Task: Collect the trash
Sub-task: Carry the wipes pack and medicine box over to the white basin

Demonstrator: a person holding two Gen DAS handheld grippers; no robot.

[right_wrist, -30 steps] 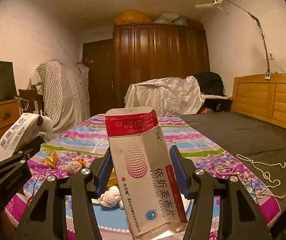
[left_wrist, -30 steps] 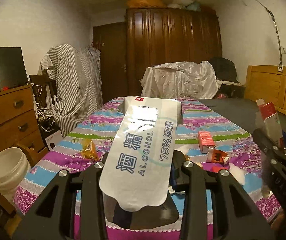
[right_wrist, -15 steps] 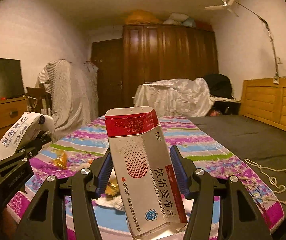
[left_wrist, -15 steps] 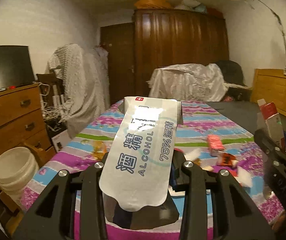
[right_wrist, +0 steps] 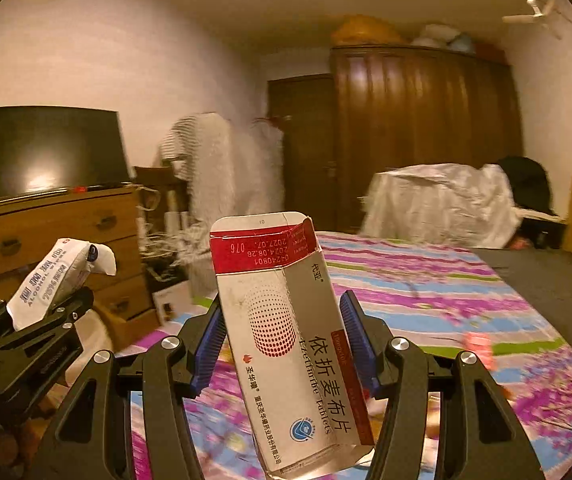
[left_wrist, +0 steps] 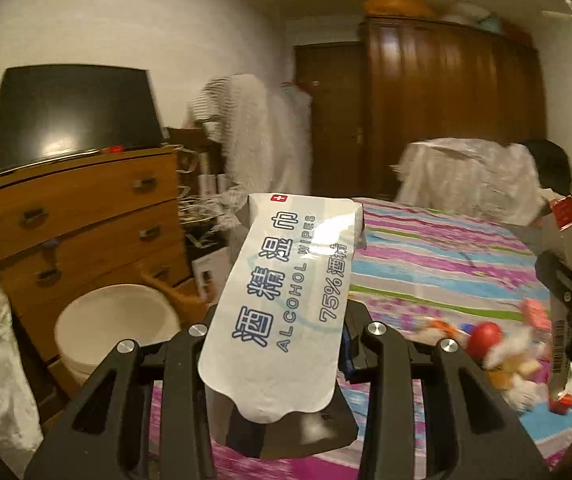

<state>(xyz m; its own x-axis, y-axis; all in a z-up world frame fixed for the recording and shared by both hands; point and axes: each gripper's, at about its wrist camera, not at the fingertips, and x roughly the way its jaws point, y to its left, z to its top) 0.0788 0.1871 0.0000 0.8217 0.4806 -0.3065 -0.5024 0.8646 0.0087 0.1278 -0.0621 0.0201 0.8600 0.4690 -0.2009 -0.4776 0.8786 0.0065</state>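
Observation:
My left gripper [left_wrist: 282,320] is shut on a white alcohol wipes packet [left_wrist: 286,300], held above the near edge of the bed. My right gripper [right_wrist: 282,328] is shut on an empty red and white tablet box [right_wrist: 290,344]. The packet [right_wrist: 52,280] and the left gripper also show at the left of the right wrist view. The box [left_wrist: 566,264] shows at the right edge of the left wrist view. A white bucket [left_wrist: 114,328] stands on the floor left of the bed. Several bits of trash [left_wrist: 514,356] lie blurred on the striped bedspread [left_wrist: 438,264].
A wooden dresser [left_wrist: 82,224] with a dark TV [left_wrist: 74,116] stands behind the bucket. A wardrobe [left_wrist: 454,108] and a covered heap [left_wrist: 470,176] stand at the far end. A small pink box [right_wrist: 478,344] lies on the bedspread.
Both grippers have swung to the left with their loads. The bucket and dresser now sit nearer the middle of the left wrist view. The trash on the bed has slid right.

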